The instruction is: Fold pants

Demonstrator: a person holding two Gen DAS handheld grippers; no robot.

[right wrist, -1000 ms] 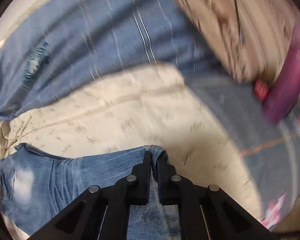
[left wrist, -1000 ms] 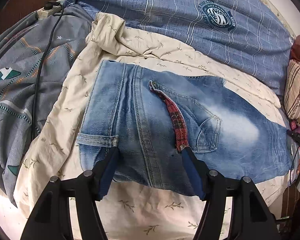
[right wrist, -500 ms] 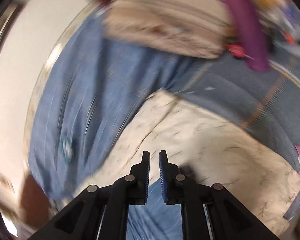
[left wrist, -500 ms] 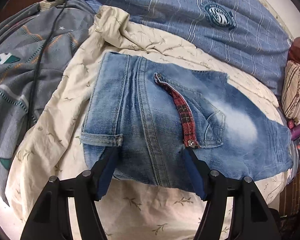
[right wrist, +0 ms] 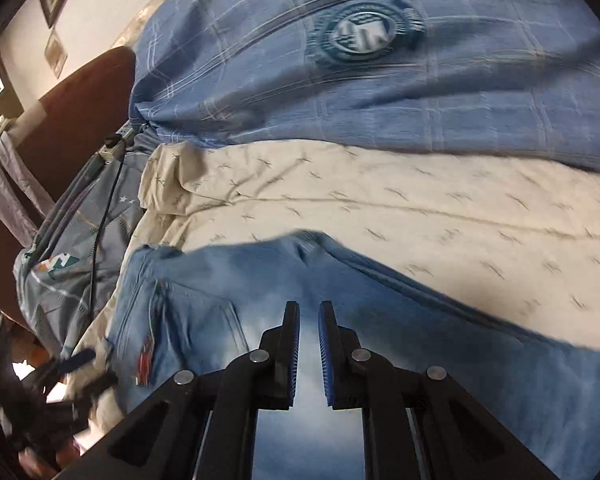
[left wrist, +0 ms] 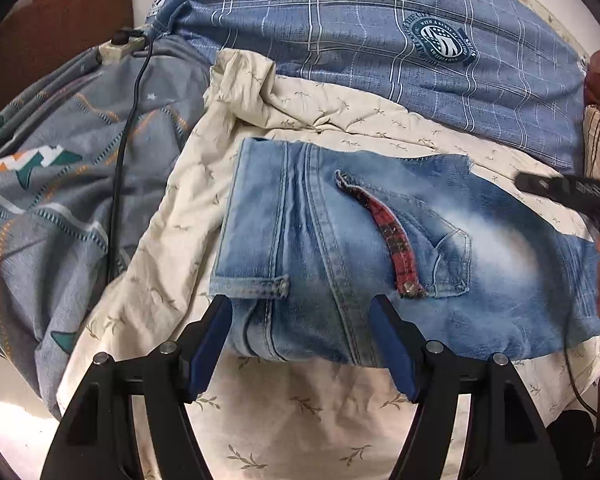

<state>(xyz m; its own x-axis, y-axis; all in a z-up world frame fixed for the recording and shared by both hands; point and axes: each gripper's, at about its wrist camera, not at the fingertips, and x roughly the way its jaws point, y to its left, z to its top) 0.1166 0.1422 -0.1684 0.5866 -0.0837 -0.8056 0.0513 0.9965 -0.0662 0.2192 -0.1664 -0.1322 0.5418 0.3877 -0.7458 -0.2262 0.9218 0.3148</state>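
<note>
Left gripper (left wrist: 300, 316) over jeans (left wrist: 380, 248)

The pants (left wrist: 380, 264) lay on a sheet (left wrist: 300, 404) on the bed. A blanket (left wrist: 60, 200) lay left of the sheet, with a cord (left wrist: 120, 184) running over it. A second blanket (left wrist: 380, 40) lay behind the pants. The left hand-held gripper (left wrist: 300, 312) sat at their near edge. The right hand-held gripper (right wrist: 309, 316) was above the pants.

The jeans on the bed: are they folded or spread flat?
Folded. The jeans form a compact block, with a leg hem lying over the seat beside the back pocket.
</note>
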